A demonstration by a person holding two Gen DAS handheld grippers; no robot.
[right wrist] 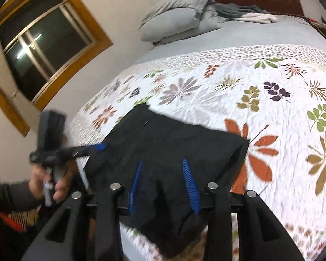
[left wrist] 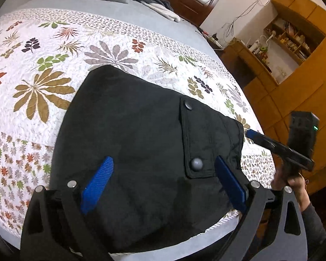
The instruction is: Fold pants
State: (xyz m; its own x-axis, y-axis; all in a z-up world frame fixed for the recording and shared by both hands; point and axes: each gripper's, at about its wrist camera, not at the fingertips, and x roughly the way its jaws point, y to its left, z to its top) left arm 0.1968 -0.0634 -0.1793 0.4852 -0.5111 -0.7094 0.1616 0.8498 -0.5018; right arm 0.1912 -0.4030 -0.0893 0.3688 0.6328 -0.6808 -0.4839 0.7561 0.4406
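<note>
Black pants (left wrist: 130, 130) lie in a folded, compact shape near the front edge of the bed, with a pocket flap and two snap buttons (left wrist: 197, 163) facing up. My left gripper (left wrist: 164, 159) hovers over them, its blue pads spread wide and nothing pressed between them. In the right wrist view the pants (right wrist: 173, 139) lie under my right gripper (right wrist: 162, 161), whose blue pads stand apart with no cloth clamped. Each gripper shows in the other's view: the right gripper (left wrist: 253, 134) at the pants' right edge, the left gripper (right wrist: 98, 146) at their left edge, each held by a hand.
A white floral quilt (left wrist: 54, 76) covers the bed over a grey sheet (left wrist: 206, 235). Grey pillows (right wrist: 176, 10) and a heap of clothes (left wrist: 154, 2) lie by the headboard. Wooden cabinets (left wrist: 304, 76) stand right of the bed, a window (right wrist: 43, 43) on the left wall.
</note>
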